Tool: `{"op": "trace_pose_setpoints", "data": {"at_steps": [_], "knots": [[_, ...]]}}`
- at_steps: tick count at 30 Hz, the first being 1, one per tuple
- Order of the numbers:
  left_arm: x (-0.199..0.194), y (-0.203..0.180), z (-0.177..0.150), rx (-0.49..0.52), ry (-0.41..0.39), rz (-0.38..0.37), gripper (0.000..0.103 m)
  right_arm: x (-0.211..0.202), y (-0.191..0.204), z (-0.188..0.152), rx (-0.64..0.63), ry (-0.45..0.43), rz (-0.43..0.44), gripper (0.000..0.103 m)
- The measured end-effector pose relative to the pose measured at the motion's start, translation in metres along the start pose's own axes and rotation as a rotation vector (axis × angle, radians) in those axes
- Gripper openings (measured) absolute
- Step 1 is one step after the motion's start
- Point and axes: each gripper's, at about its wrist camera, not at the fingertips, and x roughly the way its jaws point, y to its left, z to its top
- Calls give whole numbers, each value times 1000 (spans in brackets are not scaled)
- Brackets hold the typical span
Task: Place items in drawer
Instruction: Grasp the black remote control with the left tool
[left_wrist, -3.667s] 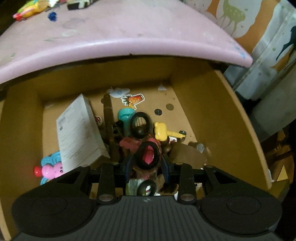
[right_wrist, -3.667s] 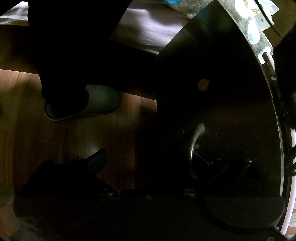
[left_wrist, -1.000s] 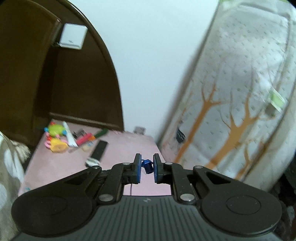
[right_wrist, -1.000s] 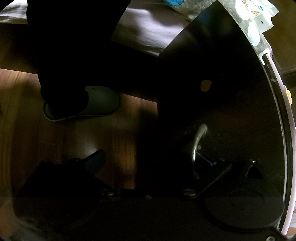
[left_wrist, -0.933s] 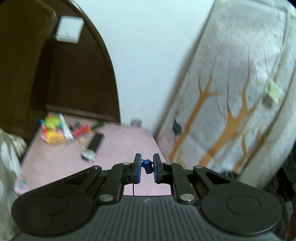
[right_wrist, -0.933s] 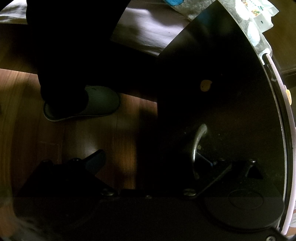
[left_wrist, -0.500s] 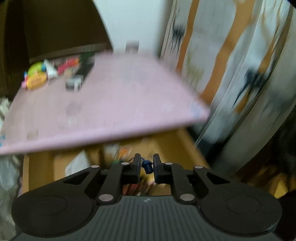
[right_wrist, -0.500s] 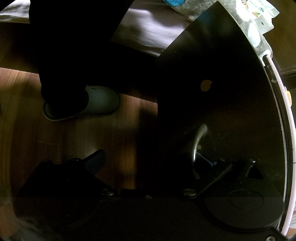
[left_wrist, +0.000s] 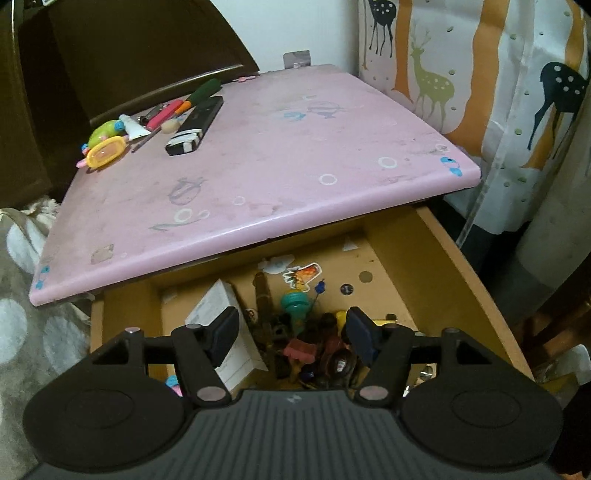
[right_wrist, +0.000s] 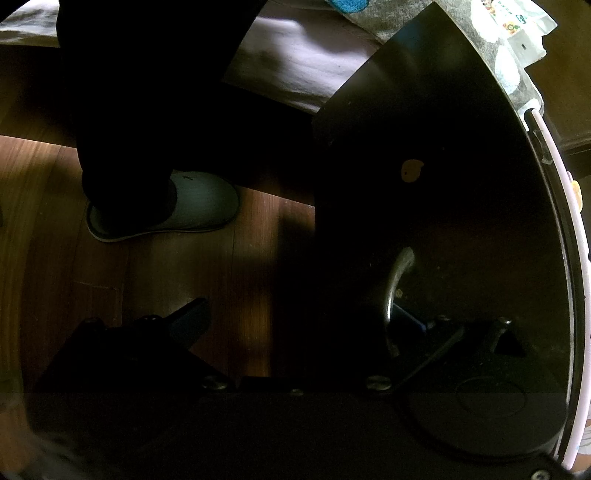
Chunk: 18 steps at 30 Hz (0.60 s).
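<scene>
- The left hand-held gripper (left_wrist: 291, 334) hung above the open drawer (left_wrist: 436, 273) with its jaws spread wide and nothing between them.
- The drawer was a tan wooden box pulled out from under the pink surface (left_wrist: 258, 155), its floor dotted with stickers, among them a pineapple sticker (left_wrist: 303, 275).
- A small blue piece on a thin stem (left_wrist: 320, 286) (too small to tell more) showed just beyond the clutter inside the drawer, near the pineapple sticker; whether it rested on anything could not be told.
- In the drawer lay a white printed box (left_wrist: 225, 332) on the left, a teal knob-shaped toy (left_wrist: 295, 304) near the middle, a dark brown stick (left_wrist: 263, 295) beside it and a heap of dark and red bits (left_wrist: 321, 350) towards the front.
- On the far left of the pink surface sat a black remote (left_wrist: 195, 125), a yellow and green toy (left_wrist: 105, 146) and a few pens (left_wrist: 173, 109), well apart from the drawer.
- The right hand-held gripper (right_wrist: 295, 325) was in deep shadow, jaws wide apart, one finger (right_wrist: 406, 319) touching or just behind the curved metal handle (right_wrist: 397, 280) of the dark drawer front (right_wrist: 443, 184) (gripping nothing).
- A person's foot in a grey slipper (right_wrist: 177, 214) stood on the wooden floor (right_wrist: 44, 206).
</scene>
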Motion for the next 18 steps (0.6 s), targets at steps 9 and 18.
{"op": "trace_pose_setpoints", "data": {"at_steps": [9, 18], "knots": [[-10, 4, 6, -2, -4, 15, 63, -1, 1, 1, 9, 5, -3, 103], [-11, 31, 39, -30, -112, 17, 63, -1, 1, 1, 18, 2, -4, 103]]}}
